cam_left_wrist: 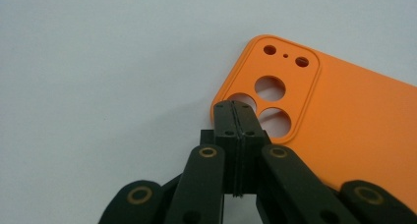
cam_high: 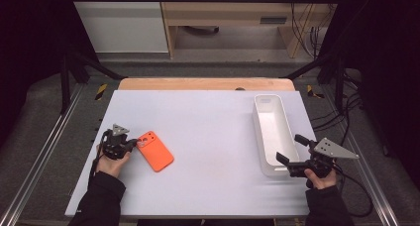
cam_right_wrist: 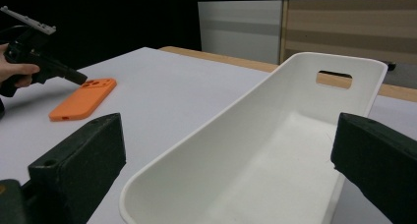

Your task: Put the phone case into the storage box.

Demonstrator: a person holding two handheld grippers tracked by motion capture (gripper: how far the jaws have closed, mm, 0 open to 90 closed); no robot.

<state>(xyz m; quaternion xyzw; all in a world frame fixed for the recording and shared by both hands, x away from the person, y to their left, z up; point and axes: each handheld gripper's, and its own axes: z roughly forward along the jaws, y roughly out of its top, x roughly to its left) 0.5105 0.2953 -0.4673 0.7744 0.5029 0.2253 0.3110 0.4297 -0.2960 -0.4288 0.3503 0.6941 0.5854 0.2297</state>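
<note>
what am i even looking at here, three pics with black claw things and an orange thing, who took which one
No robot here: a person holds a hand-held two-jaw gripper in each hand at a white table. The wide picture comes from a fixed camera above, looking down on the table. The other two come from small cameras riding on each gripper, looking along its black jaws.

The left gripper has its jaws shut together, tips at the camera-hole corner of an orange phone case that lies flat on the table; nothing is gripped between them. In its own view the shut tips cover that corner of the case.

The right gripper is open, jaws on either side of the near end of a long white bin, not pressing on it. The bin looks empty.
</note>
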